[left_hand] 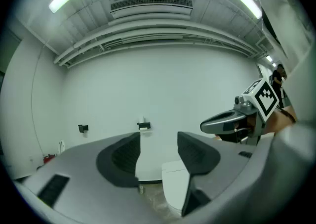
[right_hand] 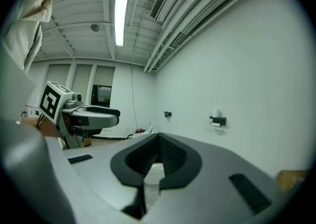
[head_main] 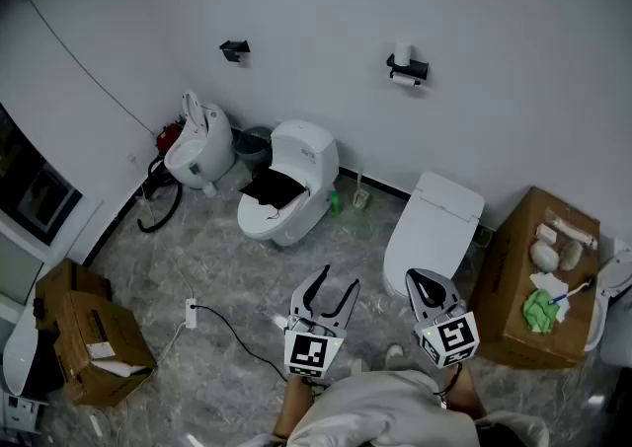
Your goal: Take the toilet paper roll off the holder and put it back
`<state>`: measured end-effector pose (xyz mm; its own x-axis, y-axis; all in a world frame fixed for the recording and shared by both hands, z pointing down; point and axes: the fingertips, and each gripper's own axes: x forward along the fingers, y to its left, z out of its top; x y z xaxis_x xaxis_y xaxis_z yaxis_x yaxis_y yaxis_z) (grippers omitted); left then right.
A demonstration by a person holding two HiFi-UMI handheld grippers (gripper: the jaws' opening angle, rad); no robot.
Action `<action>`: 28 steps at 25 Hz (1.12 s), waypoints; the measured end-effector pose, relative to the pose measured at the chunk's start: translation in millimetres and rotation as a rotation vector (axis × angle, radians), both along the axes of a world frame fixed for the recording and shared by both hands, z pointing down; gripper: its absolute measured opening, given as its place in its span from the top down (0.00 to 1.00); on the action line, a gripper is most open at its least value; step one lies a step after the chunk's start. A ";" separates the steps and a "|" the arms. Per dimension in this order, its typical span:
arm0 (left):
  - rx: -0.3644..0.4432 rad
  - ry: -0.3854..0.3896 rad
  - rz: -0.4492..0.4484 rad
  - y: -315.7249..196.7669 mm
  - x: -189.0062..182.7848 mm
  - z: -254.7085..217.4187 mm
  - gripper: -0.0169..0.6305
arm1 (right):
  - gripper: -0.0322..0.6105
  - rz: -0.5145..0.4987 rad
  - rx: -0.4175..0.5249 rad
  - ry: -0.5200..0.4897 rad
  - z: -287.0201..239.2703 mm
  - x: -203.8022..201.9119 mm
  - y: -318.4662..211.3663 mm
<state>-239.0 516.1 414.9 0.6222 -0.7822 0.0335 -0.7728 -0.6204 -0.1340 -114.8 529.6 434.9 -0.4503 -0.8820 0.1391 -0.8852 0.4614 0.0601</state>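
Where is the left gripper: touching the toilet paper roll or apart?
Apart. Head view: left gripper near the person, toilet paper roll far off on wall.

Bare test room; several toilets (head_main: 291, 184), cardboard boxes (head_main: 89, 336), paper holder (head_main: 407, 68).

The toilet paper roll (head_main: 404, 81) shows too small for detail.

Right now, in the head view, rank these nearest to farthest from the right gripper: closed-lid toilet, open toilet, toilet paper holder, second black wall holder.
1. Closed-lid toilet, directly ahead of the right gripper.
2. Open toilet, ahead and to the left.
3. Toilet paper holder, on the wall ahead.
4. Second black holder, on the wall, far left.
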 end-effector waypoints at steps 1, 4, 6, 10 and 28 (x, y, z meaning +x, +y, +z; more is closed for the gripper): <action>-0.001 0.001 0.000 0.7 -2.5 0.8 0.60 | 0.96 -0.005 0.002 -0.012 -0.6 -4.4 0.2; -0.002 0.005 0.002 0.8 -7.7 2.6 0.60 | 0.95 -0.009 0.006 -0.042 -1.4 -13.5 -0.6; 0.001 0.007 0.001 -3.1 -9.8 2.9 0.60 | 0.95 -0.001 0.004 -0.047 -0.1 -16.4 -4.2; 0.011 0.006 -0.001 -15.7 -12.9 1.1 0.60 | 0.95 0.009 0.002 -0.050 -0.3 -18.2 -15.2; 0.016 -0.022 -0.053 -115.3 -8.1 7.4 0.61 | 0.95 -0.033 -0.006 -0.064 10.8 -11.3 -121.7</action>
